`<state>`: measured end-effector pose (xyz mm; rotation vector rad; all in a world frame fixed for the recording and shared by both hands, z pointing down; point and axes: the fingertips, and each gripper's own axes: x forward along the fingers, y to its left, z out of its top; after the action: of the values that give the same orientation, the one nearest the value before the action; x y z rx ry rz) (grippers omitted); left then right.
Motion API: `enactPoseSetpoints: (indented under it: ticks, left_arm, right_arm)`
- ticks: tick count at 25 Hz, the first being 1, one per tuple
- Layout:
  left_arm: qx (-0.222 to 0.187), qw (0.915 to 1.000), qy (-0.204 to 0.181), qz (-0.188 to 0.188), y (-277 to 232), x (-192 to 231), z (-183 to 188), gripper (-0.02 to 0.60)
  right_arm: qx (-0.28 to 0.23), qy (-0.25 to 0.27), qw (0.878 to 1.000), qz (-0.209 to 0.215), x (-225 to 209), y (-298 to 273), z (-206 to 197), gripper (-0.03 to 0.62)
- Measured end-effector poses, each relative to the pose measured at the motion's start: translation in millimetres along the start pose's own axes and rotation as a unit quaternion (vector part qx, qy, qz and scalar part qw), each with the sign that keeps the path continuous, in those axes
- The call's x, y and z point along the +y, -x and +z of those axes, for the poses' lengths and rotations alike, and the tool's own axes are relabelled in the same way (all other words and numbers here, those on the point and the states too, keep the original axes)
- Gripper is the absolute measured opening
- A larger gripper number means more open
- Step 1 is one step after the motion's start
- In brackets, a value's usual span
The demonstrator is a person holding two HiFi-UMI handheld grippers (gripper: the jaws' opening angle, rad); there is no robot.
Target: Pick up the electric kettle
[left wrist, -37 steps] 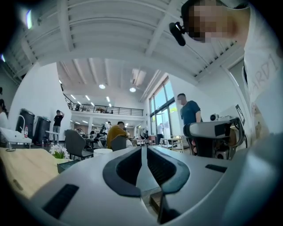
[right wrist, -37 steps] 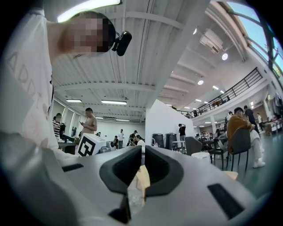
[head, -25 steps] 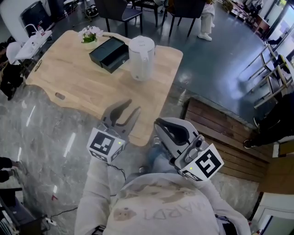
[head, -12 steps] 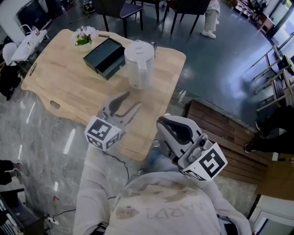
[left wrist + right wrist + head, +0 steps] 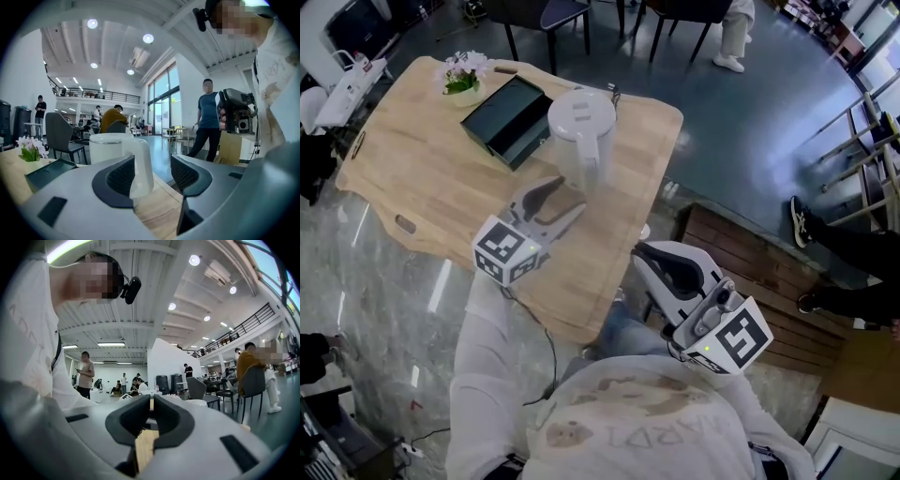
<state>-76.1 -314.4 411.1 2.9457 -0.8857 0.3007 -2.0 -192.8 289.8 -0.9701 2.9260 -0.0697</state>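
The white electric kettle (image 5: 579, 131) stands upright near the far right of the wooden table (image 5: 422, 159), its handle turned toward me. My left gripper (image 5: 555, 194) hovers over the table just short of that handle, and its jaws are opening with nothing pressed between them. In the left gripper view the kettle (image 5: 112, 152) fills the centre, its handle just ahead of the left pad of my left gripper (image 5: 152, 173). My right gripper (image 5: 667, 272) hangs off the table's near right edge, shut and empty. In the right gripper view only a thin slit shows at my right gripper (image 5: 151, 420).
A dark flat box (image 5: 506, 120) lies left of the kettle, and a small flower pot (image 5: 461, 73) sits at the far left corner. Chairs stand beyond the table. A low wooden platform (image 5: 750, 272) lies at the right. Several people are in the hall.
My left gripper has moved forward over the table toward the kettle's handle and its jaws have spread wider. The right gripper has drifted forward a little, still shut.
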Motion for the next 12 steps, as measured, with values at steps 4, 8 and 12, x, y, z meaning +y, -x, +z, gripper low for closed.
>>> enactPoseSetpoints:
  ticks: [4, 8, 12]
  left_arm:
    - [0.012, 0.9997, -0.001, -0.023, -13.2, 7.7, -9.4, 0.221]
    - [0.026, 0.9987, -0.008, -0.044, -27.9, 12.9, -18.4, 0.226]
    - [0.024, 0.9979, 0.0, -0.06, -38.5, 18.0, -24.9, 0.229]
  right_arm:
    - [0.007, -0.001, 1.0, -0.005, -12.5, -5.1, -2.9, 0.031]
    - [0.013, -0.001, 1.0, -0.012, -26.8, -8.7, -5.8, 0.031]
    - [0.02, -0.003, 1.0, -0.021, -37.6, -9.8, -9.5, 0.031]
